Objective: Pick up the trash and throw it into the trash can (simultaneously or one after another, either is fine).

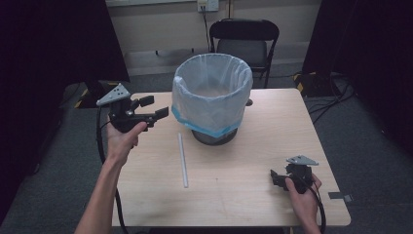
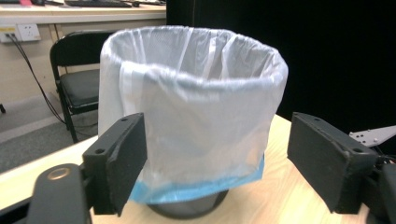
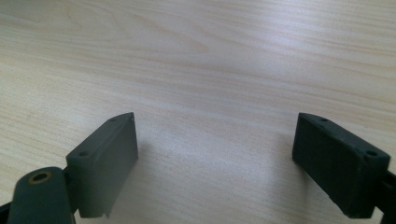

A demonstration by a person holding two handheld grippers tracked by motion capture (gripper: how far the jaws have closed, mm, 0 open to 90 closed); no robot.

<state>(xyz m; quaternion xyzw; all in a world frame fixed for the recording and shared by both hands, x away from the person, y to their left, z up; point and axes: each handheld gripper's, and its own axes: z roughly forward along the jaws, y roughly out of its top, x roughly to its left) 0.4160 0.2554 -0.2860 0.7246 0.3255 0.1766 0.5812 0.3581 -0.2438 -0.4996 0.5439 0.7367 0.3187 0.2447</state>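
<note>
Closest to us, our right gripper point(image 1: 278, 176) sits low on the wooden table point(image 1: 253, 165) near its right edge, jaws wide apart with nothing between them. A thin white straw point(image 1: 182, 160) lies flat in the middle of the table. Farther off, our left gripper point(image 1: 153, 109) is up in the air, jaws wide and empty, pointing at the bin point(image 1: 213, 97) with the white bag, which stands at the back.
</note>
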